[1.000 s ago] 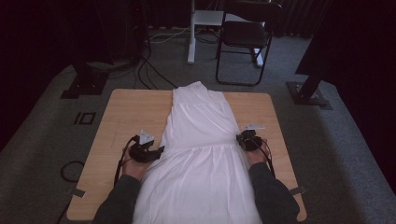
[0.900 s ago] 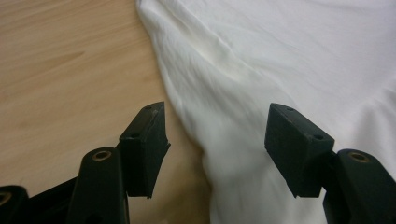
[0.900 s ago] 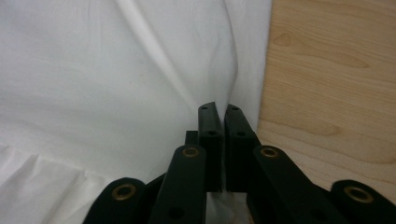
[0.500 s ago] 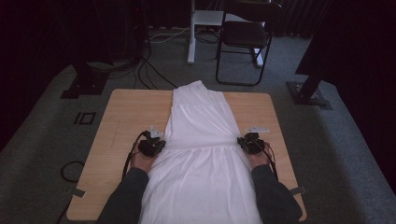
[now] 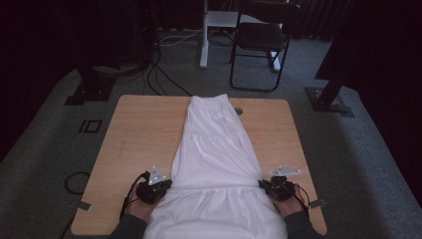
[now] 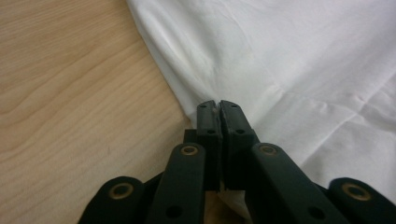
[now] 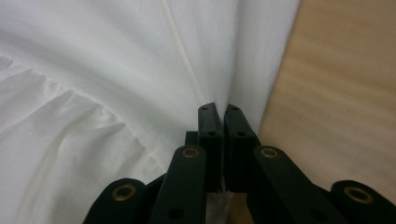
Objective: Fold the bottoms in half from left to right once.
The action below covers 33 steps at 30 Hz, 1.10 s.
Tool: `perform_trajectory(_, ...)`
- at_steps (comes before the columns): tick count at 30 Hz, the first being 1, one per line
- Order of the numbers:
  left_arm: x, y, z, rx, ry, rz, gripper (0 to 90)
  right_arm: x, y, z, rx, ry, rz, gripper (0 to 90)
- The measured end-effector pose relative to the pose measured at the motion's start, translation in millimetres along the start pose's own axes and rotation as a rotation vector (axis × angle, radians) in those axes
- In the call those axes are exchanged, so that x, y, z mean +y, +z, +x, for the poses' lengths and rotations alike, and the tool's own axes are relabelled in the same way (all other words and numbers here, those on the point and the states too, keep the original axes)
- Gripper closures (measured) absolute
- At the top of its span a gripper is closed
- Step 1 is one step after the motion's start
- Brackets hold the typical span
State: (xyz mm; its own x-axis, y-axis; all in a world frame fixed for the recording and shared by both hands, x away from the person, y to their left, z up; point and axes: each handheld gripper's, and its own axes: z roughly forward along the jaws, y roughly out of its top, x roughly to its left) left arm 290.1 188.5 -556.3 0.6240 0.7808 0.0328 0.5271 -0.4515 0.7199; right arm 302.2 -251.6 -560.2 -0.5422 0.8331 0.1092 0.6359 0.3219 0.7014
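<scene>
white skirt (image 5: 215,164) lies flat lengthwise down the counter (image 5: 139,134), hem hanging off the near edge | left gripper (image 5: 155,188) jaws closed on its left side edge | right gripper (image 5: 278,187) jaws pinch the right edge (matched level, likely so the cloth moves evenly) | both hold cloth taut across
</scene>
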Motion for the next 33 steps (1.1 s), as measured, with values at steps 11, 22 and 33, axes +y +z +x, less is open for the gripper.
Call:
perform_trajectory(11, 0.5, 6.3, 7.0, 0.001, -0.042, -0.033, 65.2, 68.7, 16.1, -16.1, 0.012, -0.044, -0.152, 57.7)
perform_trajectory(22, -1.9, 6.8, 4.4, -0.005, -0.027, -0.048, 55.7, 122.8, 91.4, -17.2, 0.033, -0.049, -0.045, 82.3)
perform_trajectory(33, -2.3, 6.9, 2.9, -0.009, -0.02, -0.05, 54.7, 141.2, 59.8, -49.9, -0.245, -0.043, -0.187, 89.5)
